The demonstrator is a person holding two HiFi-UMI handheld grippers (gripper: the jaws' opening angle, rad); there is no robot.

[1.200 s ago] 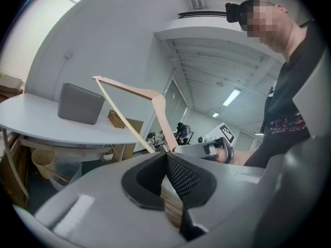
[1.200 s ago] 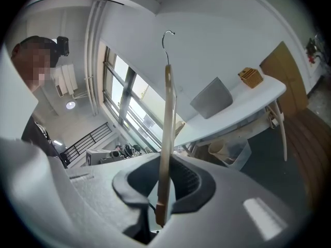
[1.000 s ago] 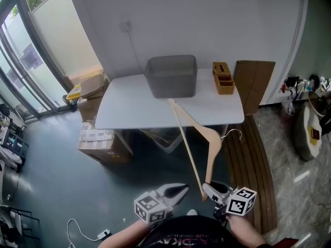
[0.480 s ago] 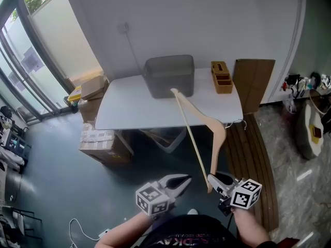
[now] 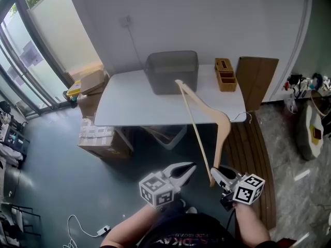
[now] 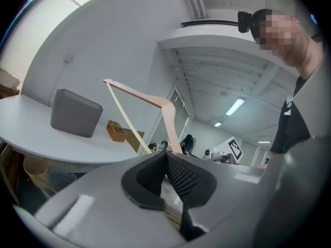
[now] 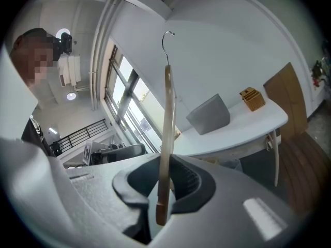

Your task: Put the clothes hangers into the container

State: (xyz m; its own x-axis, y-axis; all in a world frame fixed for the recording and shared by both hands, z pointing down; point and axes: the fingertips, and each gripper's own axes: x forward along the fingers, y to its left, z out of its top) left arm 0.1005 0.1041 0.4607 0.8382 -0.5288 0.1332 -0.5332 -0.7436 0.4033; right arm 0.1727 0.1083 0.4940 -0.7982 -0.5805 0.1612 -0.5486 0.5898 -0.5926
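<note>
A pale wooden hanger [image 5: 196, 138] stands up from my right gripper [image 5: 214, 173], which is shut on the lower end of one arm. Its far tip shows in front of the grey container's [image 5: 170, 71] front wall, and its metal hook [image 5: 243, 117] points right. The container sits at the back of the white table [image 5: 129, 107]. My left gripper [image 5: 189, 166] hangs beside the right one, shut and holding nothing. In the right gripper view the hanger [image 7: 166, 118] rises straight up from between the jaws [image 7: 166, 190], with the container [image 7: 208, 114] beyond. The left gripper view shows its pads [image 6: 166, 156] meeting, the hanger [image 6: 168, 120] and the container [image 6: 76, 112].
A small wooden organiser box [image 5: 225, 76] stands on the table right of the container. A brown board [image 5: 256, 81] leans on the wall. Cardboard boxes [image 5: 98, 138] lie on the floor at left, a bin [image 5: 165, 136] sits under the table, and wooden slats [image 5: 253, 159] lie at right.
The right gripper has carried the hanger forward and a little right; its far tip went from over the table in front of the container to level with the container's front. The left gripper followed, still shut.
</note>
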